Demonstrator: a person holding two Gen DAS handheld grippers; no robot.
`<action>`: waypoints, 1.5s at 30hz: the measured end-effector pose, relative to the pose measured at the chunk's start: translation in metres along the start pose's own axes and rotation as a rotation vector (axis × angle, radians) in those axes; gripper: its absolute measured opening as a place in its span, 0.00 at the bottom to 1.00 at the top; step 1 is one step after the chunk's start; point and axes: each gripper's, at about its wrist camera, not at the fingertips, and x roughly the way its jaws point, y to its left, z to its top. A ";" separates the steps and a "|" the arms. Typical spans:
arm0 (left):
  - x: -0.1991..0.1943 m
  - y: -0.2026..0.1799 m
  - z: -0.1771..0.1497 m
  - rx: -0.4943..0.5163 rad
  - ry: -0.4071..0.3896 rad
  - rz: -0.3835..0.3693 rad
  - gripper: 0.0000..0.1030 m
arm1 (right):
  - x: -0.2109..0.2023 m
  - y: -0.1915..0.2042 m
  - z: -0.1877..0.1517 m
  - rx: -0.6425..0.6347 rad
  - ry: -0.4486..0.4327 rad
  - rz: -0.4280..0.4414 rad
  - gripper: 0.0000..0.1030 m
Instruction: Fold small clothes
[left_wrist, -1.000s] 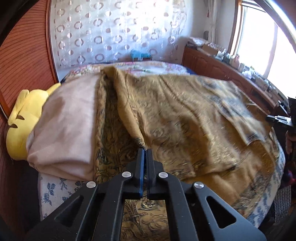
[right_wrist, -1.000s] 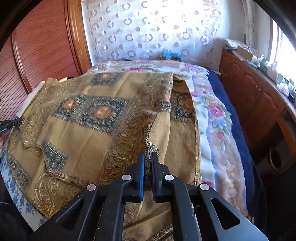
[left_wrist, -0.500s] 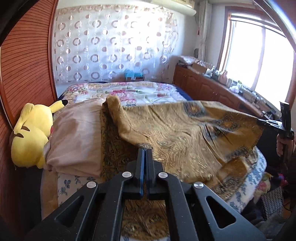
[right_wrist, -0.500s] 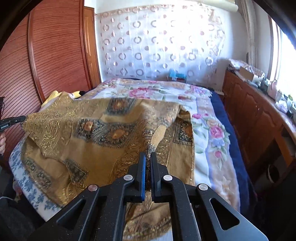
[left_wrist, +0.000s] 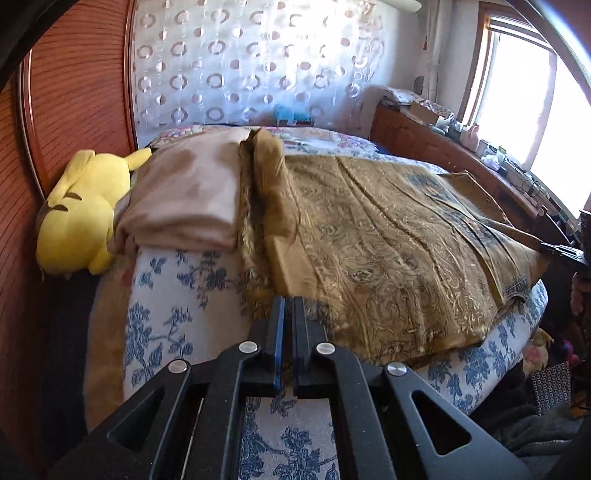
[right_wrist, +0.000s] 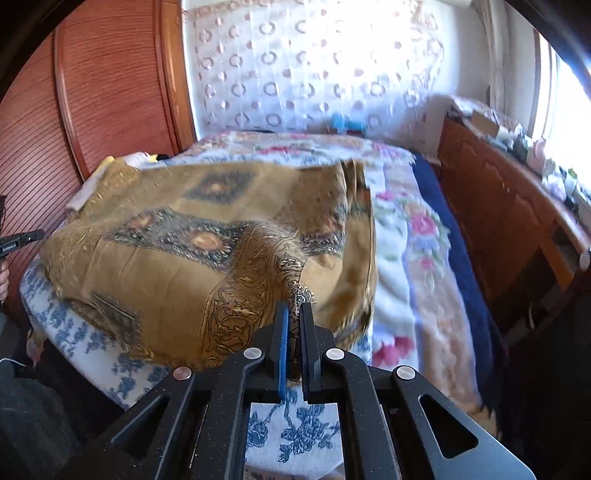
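Note:
A gold patterned cloth (left_wrist: 388, 240) lies stretched over the bed, lifted at its near corners. My left gripper (left_wrist: 287, 301) is shut on its near left corner. My right gripper (right_wrist: 293, 308) is shut on the opposite near corner of the same cloth (right_wrist: 192, 251), a bunched tip sticking out between the fingers. The right gripper also shows at the far right of the left wrist view (left_wrist: 561, 251), and the left gripper at the far left of the right wrist view (right_wrist: 18, 240).
A folded beige blanket (left_wrist: 184, 199) and a yellow plush toy (left_wrist: 81, 214) lie at the bed's left. The bed (left_wrist: 166, 314) has a blue floral sheet. A wooden sideboard (right_wrist: 509, 206) with clutter runs along the window side. A wooden wall (left_wrist: 74, 85) stands at left.
Both grippers have pulled back toward the bed's foot with the cloth corners. The cloth has slid nearer, baring more blue floral sheet and the flowered cover at the far end.

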 end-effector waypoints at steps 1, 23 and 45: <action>0.000 0.000 -0.001 -0.003 0.002 -0.001 0.03 | 0.002 0.000 -0.002 0.008 0.000 0.005 0.04; 0.017 -0.026 0.000 0.058 0.019 0.055 0.76 | 0.023 0.072 0.013 -0.073 -0.080 0.045 0.55; 0.031 -0.017 -0.011 0.021 0.055 0.033 0.76 | 0.110 0.136 0.006 -0.158 -0.003 0.049 0.65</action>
